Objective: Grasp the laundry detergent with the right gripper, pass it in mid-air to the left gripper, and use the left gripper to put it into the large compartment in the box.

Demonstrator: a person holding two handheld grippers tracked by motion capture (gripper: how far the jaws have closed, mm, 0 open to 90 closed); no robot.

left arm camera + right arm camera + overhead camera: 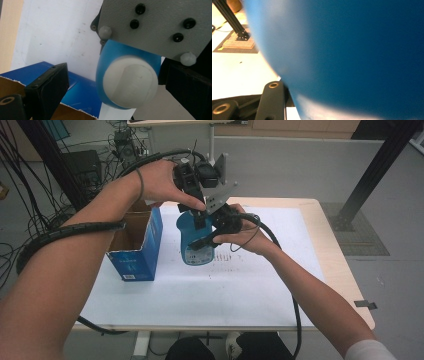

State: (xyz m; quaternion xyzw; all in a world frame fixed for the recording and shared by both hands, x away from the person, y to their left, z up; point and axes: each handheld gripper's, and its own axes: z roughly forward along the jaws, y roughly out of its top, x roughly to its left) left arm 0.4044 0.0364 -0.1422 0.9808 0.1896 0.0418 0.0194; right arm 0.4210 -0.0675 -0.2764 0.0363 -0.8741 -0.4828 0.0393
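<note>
A blue bottle [194, 251] with a white cap [130, 83] is held above the table. My right gripper [209, 238] is shut on its body from the right side. In the right gripper view the bottle [349, 55] presses close against the lens, with one black jaw at the lower left. My left gripper [199, 216] points down over the top of the bottle. In the left gripper view this gripper [117, 73] is open, its jaws on either side of the cap, with a clear gap on the left side. The right gripper's grey plate [155, 25] hides the upper part of the bottle.
An open blue cardboard box [137, 242] stands on the white sheet [250, 285] at the left of the wooden table, just left of the bottle. A black frame post [380, 165] rises beyond the table's far right corner. Cables lie on the floor at the back left.
</note>
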